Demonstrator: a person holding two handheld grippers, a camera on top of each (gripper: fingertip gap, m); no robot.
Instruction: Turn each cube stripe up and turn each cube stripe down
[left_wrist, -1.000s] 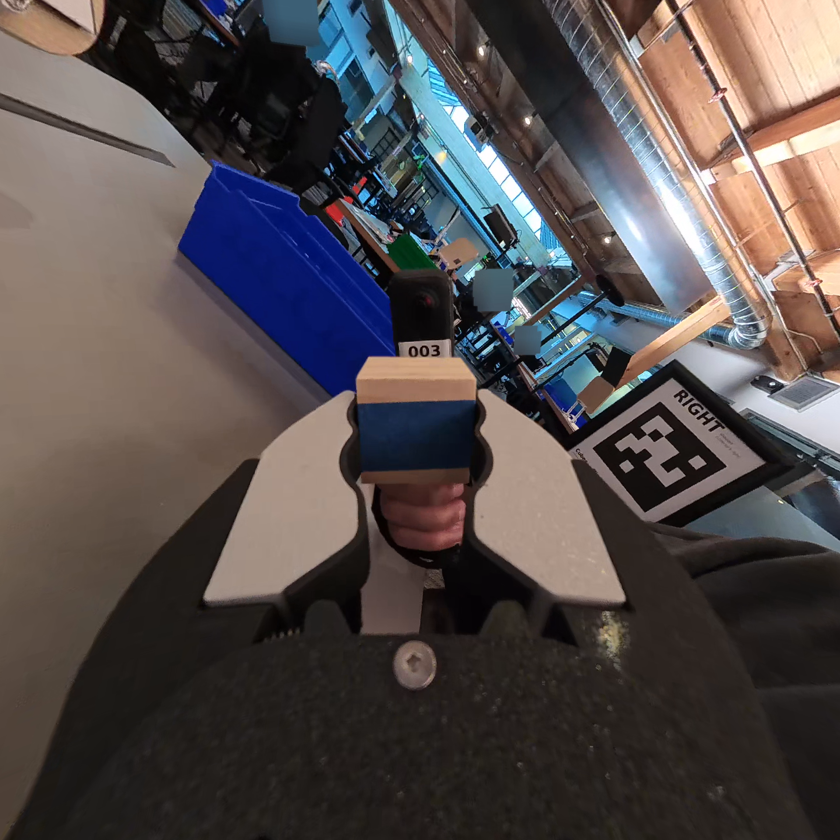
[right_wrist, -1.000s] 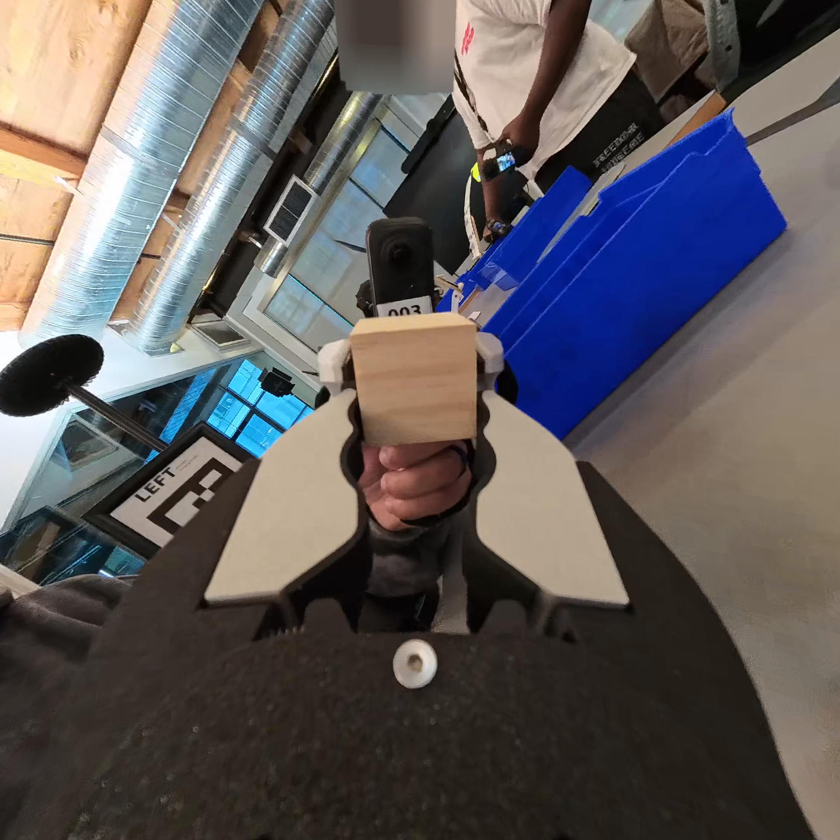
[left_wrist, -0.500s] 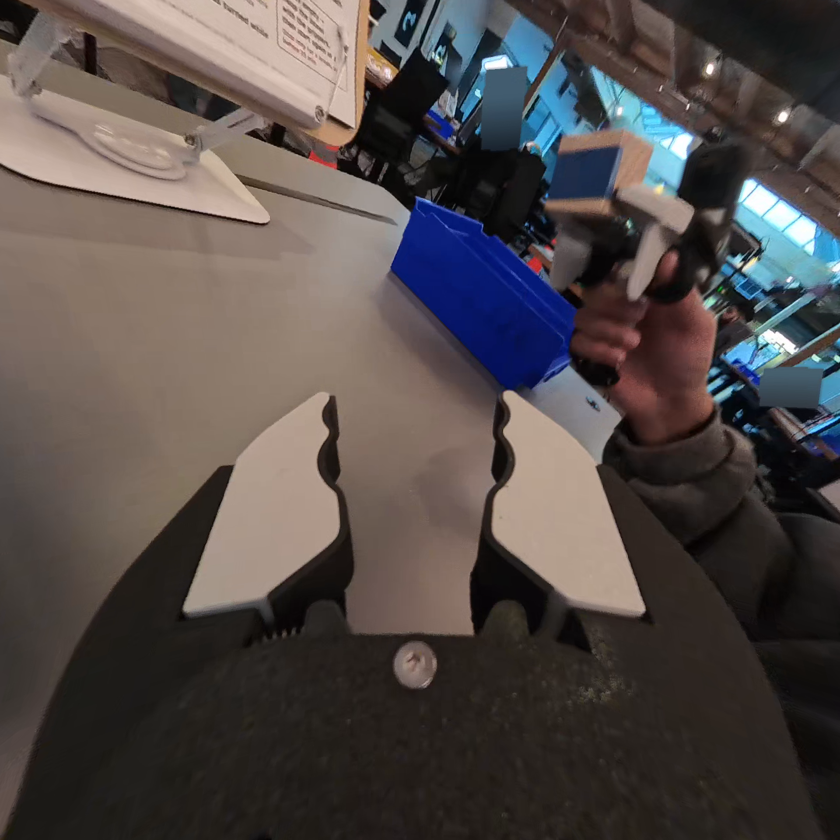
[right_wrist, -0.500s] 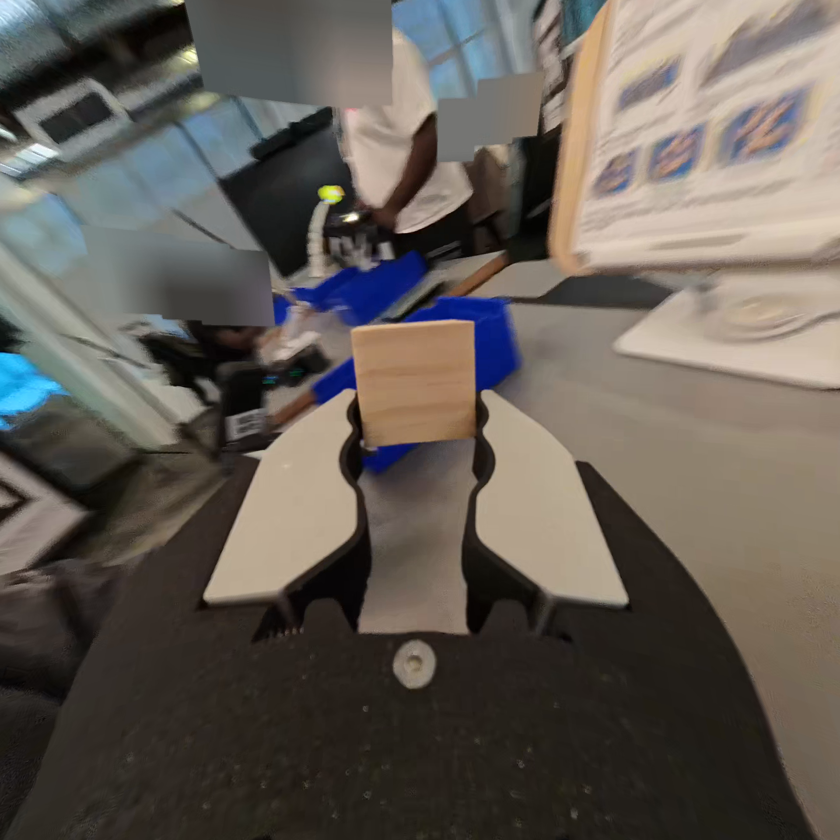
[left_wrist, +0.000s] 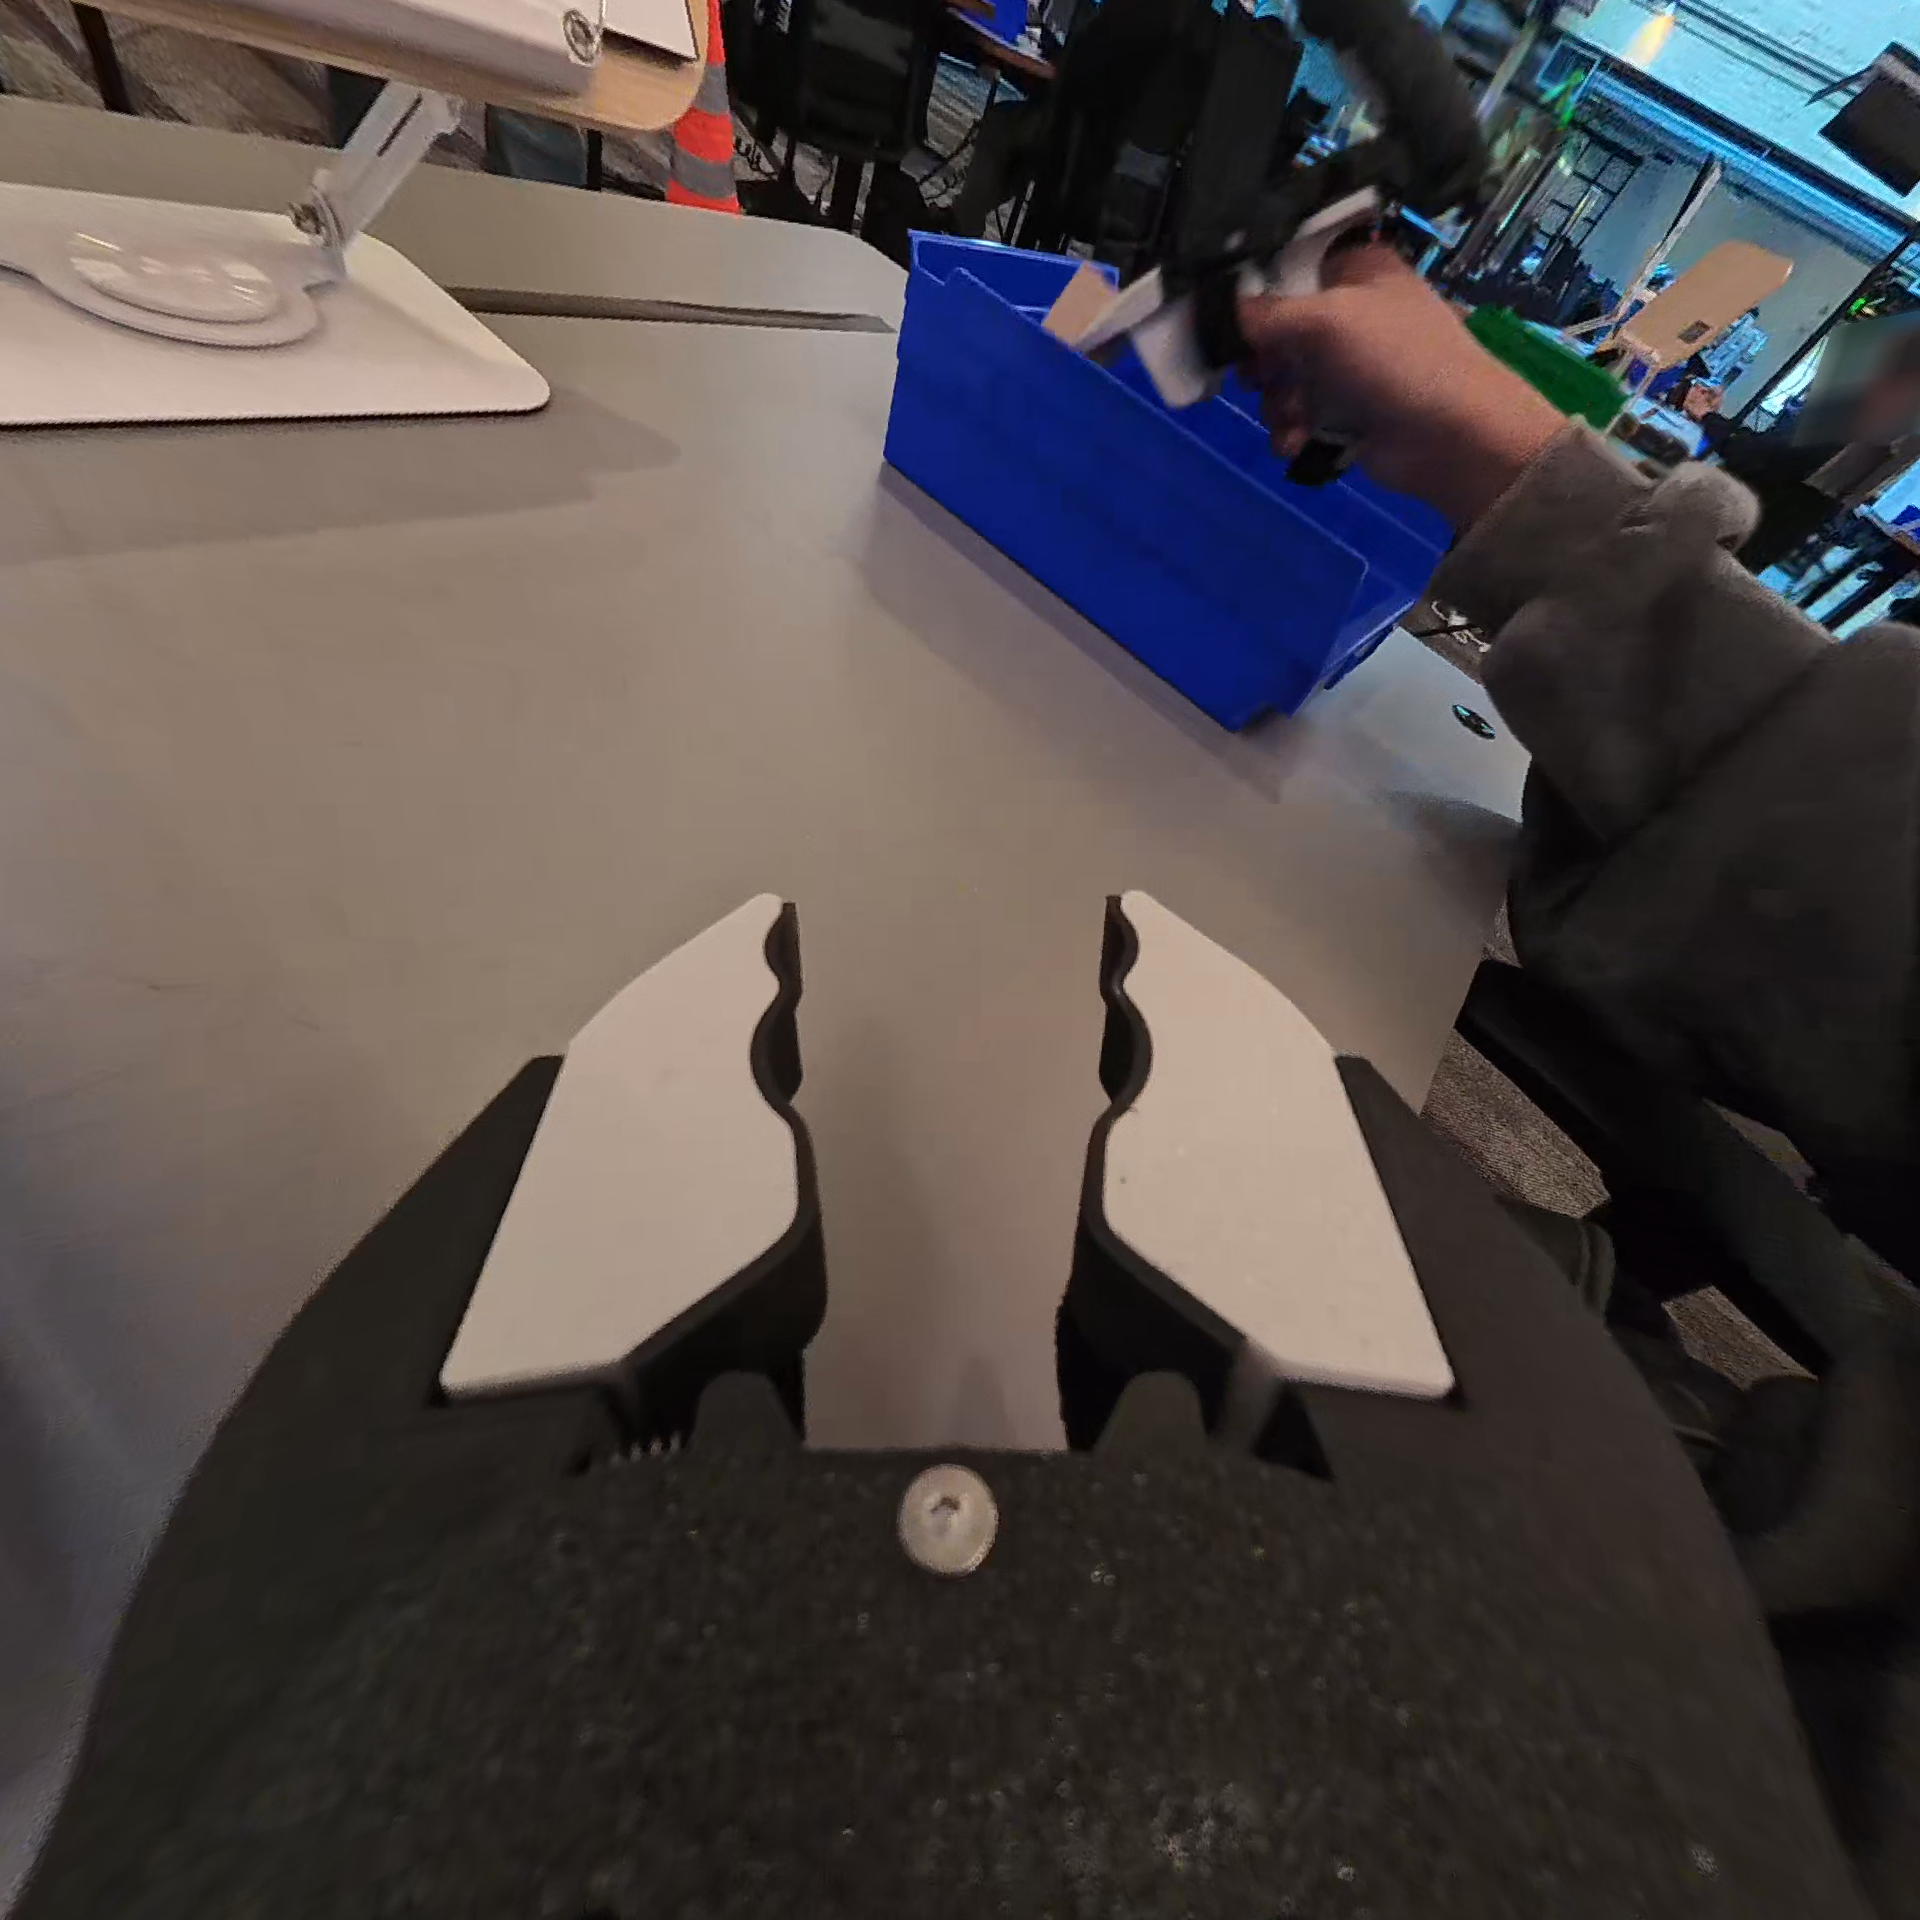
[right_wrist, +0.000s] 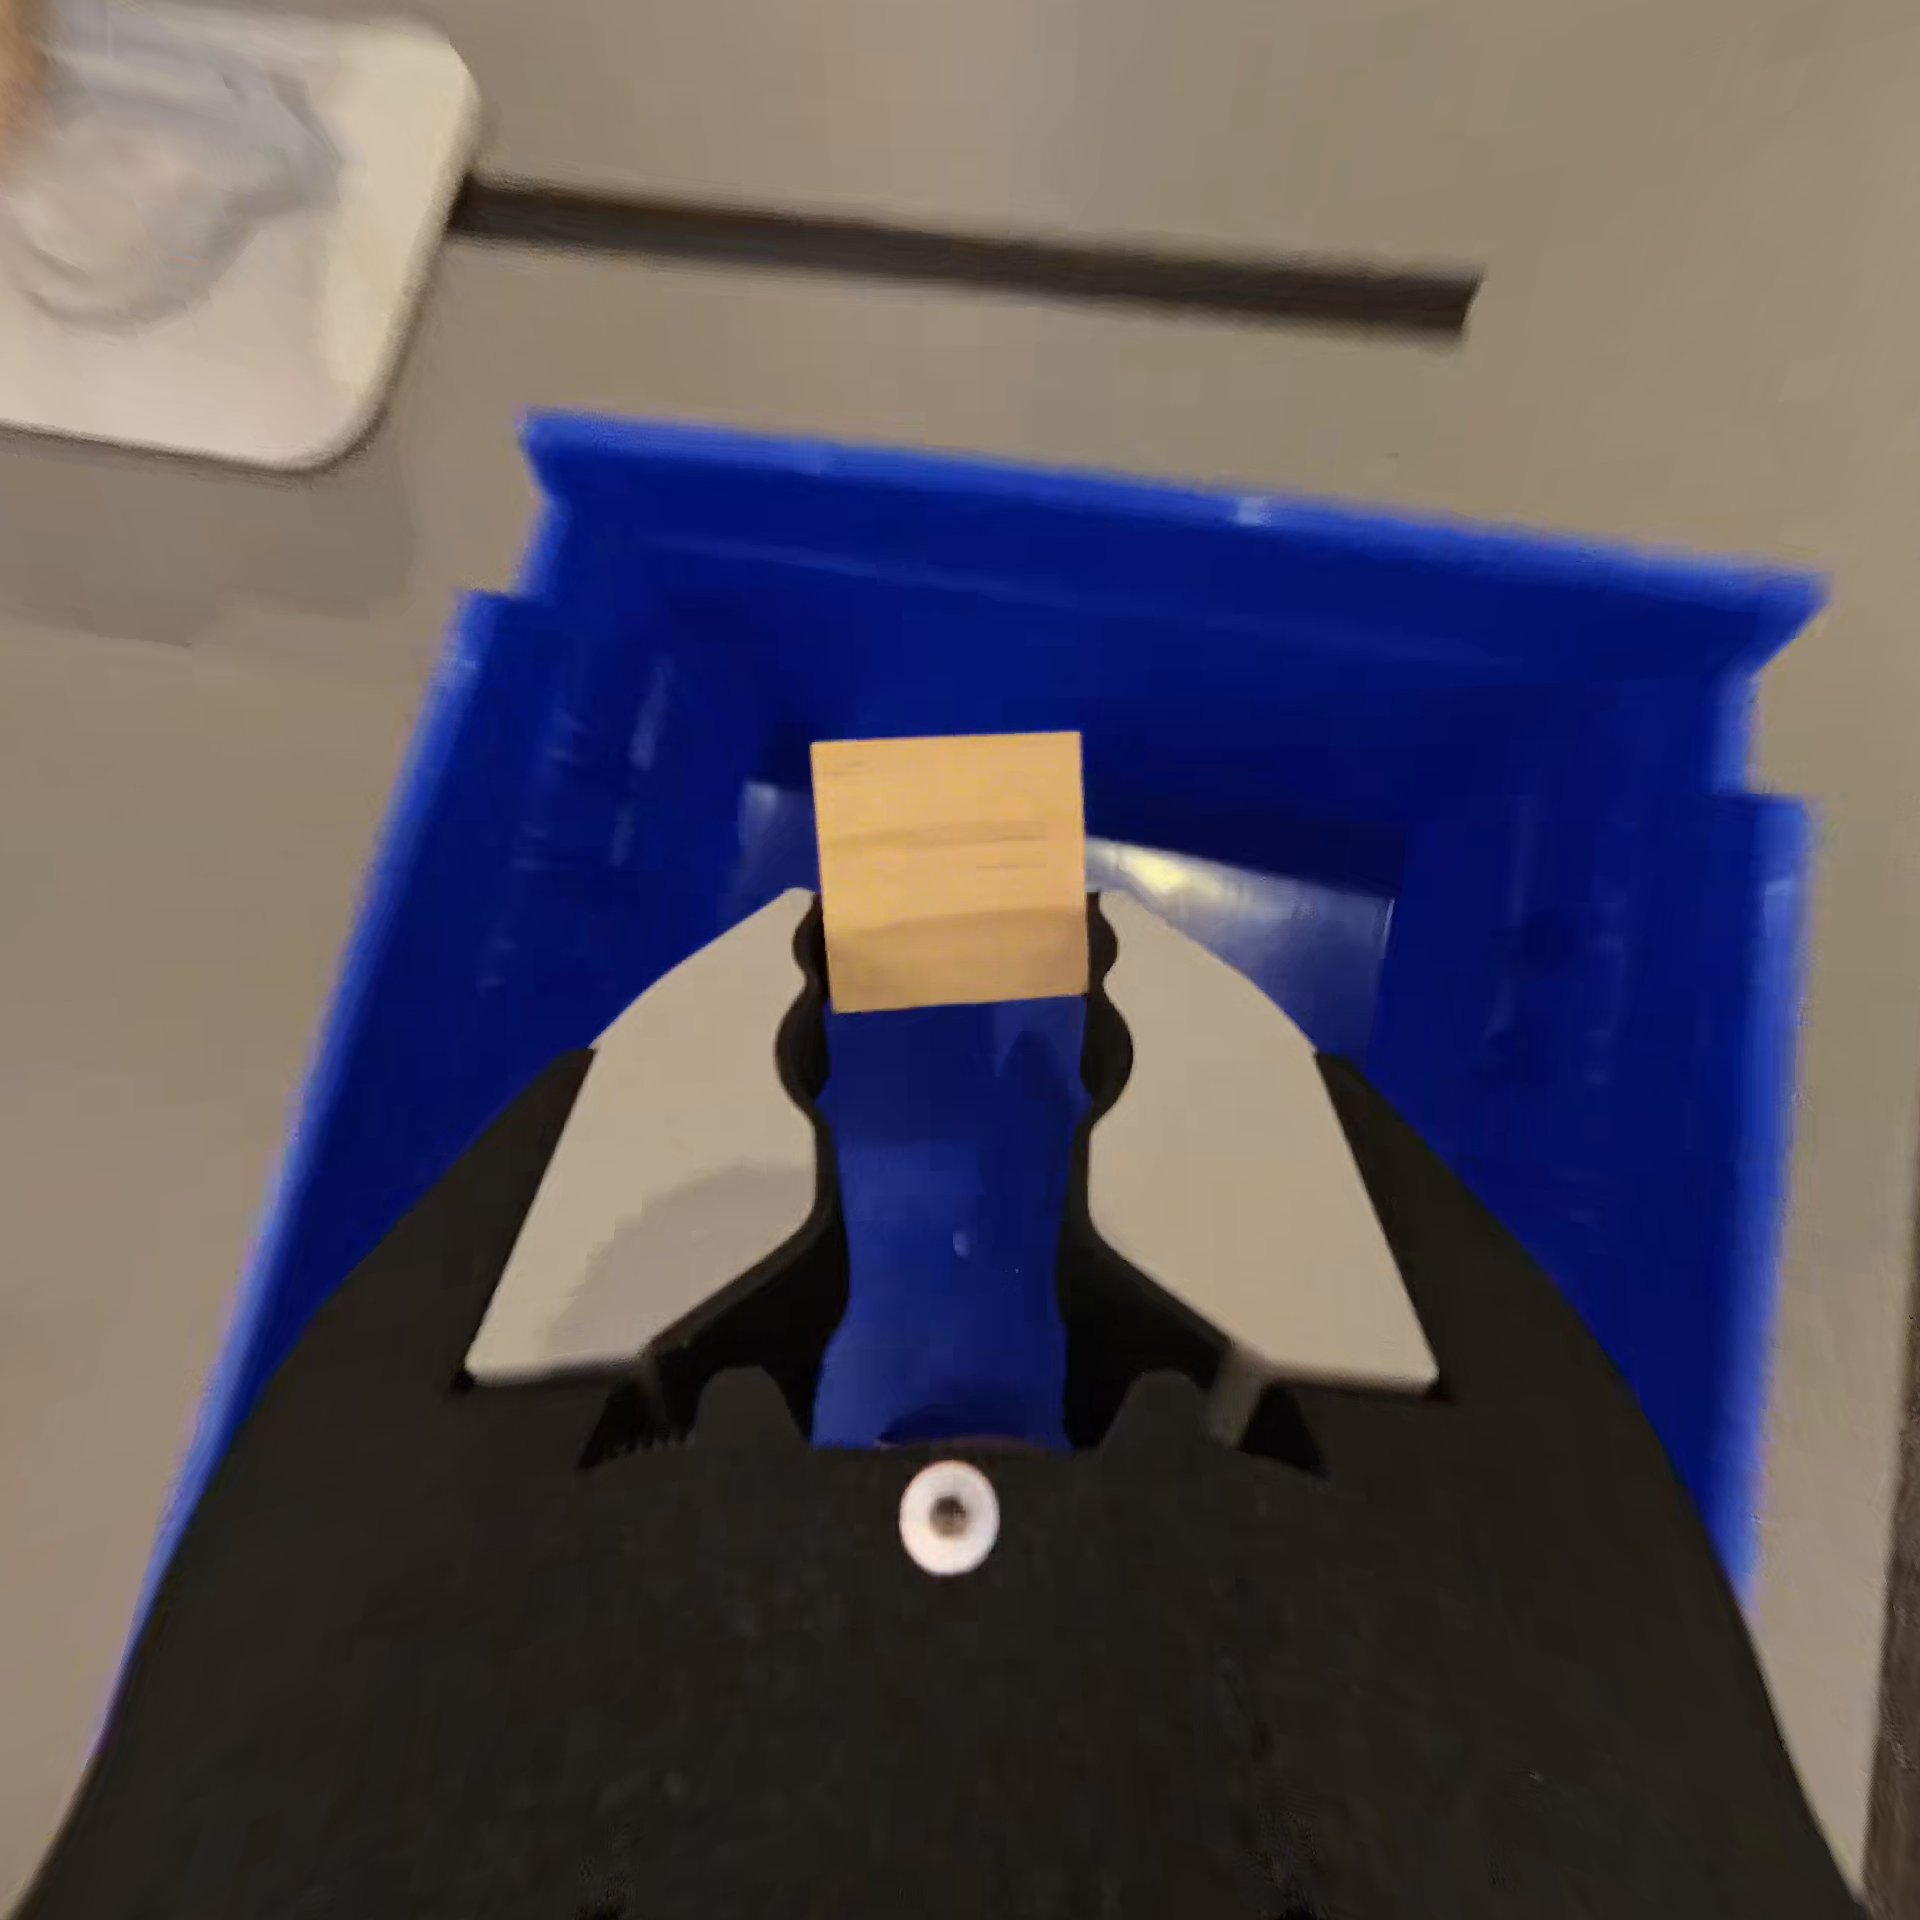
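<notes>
My right gripper (right_wrist: 951, 914) is shut on a wooden cube (right_wrist: 948, 868); only plain wood faces show here, and it hangs over the open blue bin (right_wrist: 1558, 727). In the left wrist view the right gripper (left_wrist: 1153, 312) leans over the bin (left_wrist: 1122, 520) with the cube (left_wrist: 1075, 307) at its tips, held by a hand in a grey sleeve. My left gripper (left_wrist: 948, 914) is open and empty above the bare grey table (left_wrist: 416, 727).
A white stand base (left_wrist: 208, 332) with a tilted board sits at the table's far left; it also shows blurred in the right wrist view (right_wrist: 208, 239). A dark slot (right_wrist: 935, 260) runs across the table behind the bin. The table's right edge (left_wrist: 1455, 935) is near.
My left gripper let go of the blue-striped cube and drew back low over the table. My right gripper kept the cube and swung down over the blue bin.
</notes>
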